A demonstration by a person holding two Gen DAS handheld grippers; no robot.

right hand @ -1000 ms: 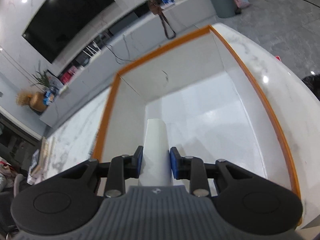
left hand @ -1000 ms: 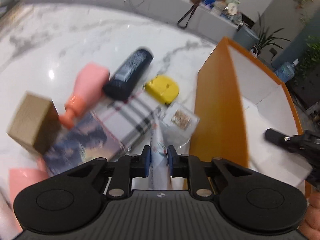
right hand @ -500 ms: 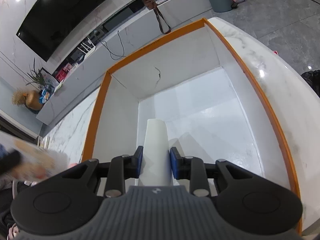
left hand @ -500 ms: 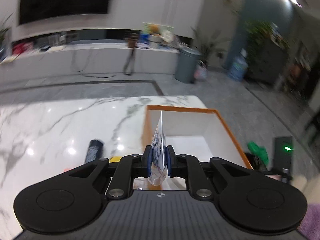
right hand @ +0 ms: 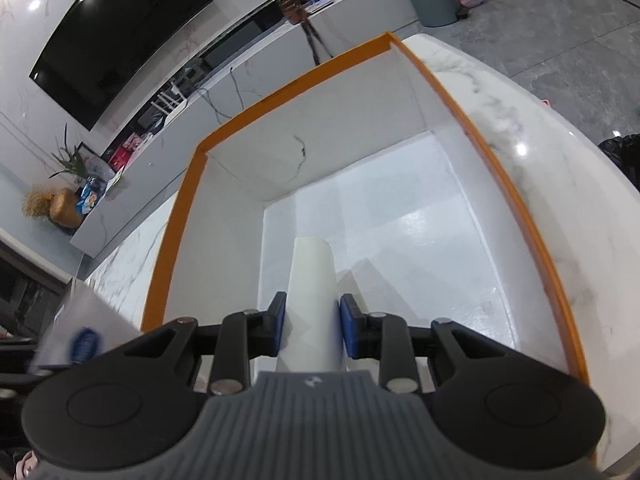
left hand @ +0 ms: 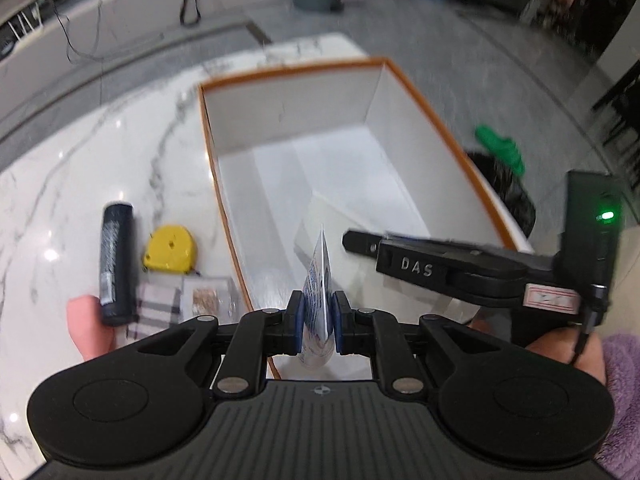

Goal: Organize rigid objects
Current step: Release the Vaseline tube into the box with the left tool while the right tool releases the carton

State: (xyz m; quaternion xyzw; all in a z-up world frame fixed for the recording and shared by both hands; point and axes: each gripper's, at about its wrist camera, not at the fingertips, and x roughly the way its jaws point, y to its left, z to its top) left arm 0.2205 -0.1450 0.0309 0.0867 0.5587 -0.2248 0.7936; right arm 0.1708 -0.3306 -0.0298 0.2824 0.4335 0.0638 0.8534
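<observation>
My left gripper [left hand: 316, 320] is shut on a white tube with blue print [left hand: 319, 276] and holds it over the near left edge of the orange-rimmed white box [left hand: 208, 136]. My right gripper [right hand: 312, 320] has its pads slightly apart beside a white box-shaped object [right hand: 312, 280] that reaches down to the box floor [right hand: 400, 236]. The right gripper also shows in the left wrist view [left hand: 360, 242], inside the box, above the white object [left hand: 320, 216].
On the marble table [left hand: 80, 160] left of the box lie a dark bottle [left hand: 116, 256], a yellow tape measure [left hand: 170, 250], a checked item [left hand: 156, 308], a clear packet [left hand: 206, 298] and a pink bottle [left hand: 88, 328]. The table edge runs right of the box [right hand: 560, 184].
My left gripper has swung with the tube from above the table clutter to the box's near edge. My right gripper's pads have widened slightly around the white object and it sits lower in the box.
</observation>
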